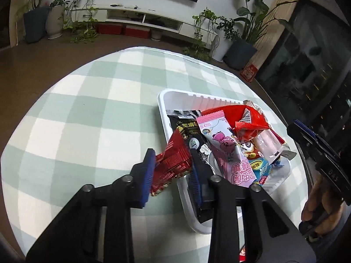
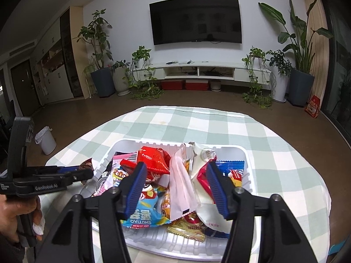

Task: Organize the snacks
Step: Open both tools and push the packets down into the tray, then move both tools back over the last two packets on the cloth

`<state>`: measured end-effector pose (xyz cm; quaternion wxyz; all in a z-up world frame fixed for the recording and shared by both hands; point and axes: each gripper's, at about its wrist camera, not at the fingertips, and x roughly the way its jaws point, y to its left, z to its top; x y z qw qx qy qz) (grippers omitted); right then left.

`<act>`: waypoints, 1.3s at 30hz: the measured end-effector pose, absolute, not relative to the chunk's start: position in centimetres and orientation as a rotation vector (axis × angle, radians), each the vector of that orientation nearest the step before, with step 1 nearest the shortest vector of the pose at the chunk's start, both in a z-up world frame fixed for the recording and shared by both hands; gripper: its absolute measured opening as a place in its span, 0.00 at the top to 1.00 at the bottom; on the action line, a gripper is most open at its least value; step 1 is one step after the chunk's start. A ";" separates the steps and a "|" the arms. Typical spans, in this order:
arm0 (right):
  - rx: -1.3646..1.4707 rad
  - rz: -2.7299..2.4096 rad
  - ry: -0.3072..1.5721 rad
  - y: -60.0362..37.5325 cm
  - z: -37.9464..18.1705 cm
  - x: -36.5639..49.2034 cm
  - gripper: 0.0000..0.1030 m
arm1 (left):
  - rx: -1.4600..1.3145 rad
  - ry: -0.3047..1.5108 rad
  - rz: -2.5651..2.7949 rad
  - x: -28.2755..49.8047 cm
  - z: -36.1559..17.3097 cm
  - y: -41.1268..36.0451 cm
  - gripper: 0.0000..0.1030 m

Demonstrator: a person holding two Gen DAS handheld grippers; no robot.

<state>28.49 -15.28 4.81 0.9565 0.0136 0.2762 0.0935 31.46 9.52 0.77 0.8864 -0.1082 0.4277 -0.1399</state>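
the tray point(image 2: 245, 153) stands on the table point(image 2: 274, 135). the snack packets point(image 2: 153, 164) lie in the tray; one packet point(image 1: 173, 164) lies over the tray's left rim.

Left hand-held gripper point(image 1: 172, 171) angled down, pads pinched narrow, right hand-held gripper point(image 2: 175, 185) half-open, hovering

- The left wrist camera looked steeply down along its fingers, close over the left edge of the white tray point(image 1: 163, 109).
- The right wrist camera faced the television wall point(image 2: 131, 11), close above the tray point(image 2: 246, 153).
- Both views shared the tray, checked tablecloth point(image 1: 87, 109) and plants.
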 end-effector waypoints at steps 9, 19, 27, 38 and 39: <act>0.033 0.182 0.558 -15.5 4.8 28.6 0.51 | -0.204 0.856 -0.229 31.3 1.4 10.2 0.89; 0.070 0.170 0.539 -16.1 5.2 28.4 0.52 | -0.224 0.734 -0.312 30.2 5.1 8.7 0.89; 0.065 0.176 0.552 -15.8 5.0 28.5 0.52 | -0.288 0.841 -0.372 32.1 1.9 5.5 0.71; 0.061 0.174 0.546 -15.8 5.1 28.3 0.52 | -0.341 0.756 -0.331 31.1 3.2 7.8 0.12; 0.062 0.174 0.546 -15.9 5.1 28.3 0.52 | -0.342 0.743 -0.333 30.9 3.6 8.0 0.12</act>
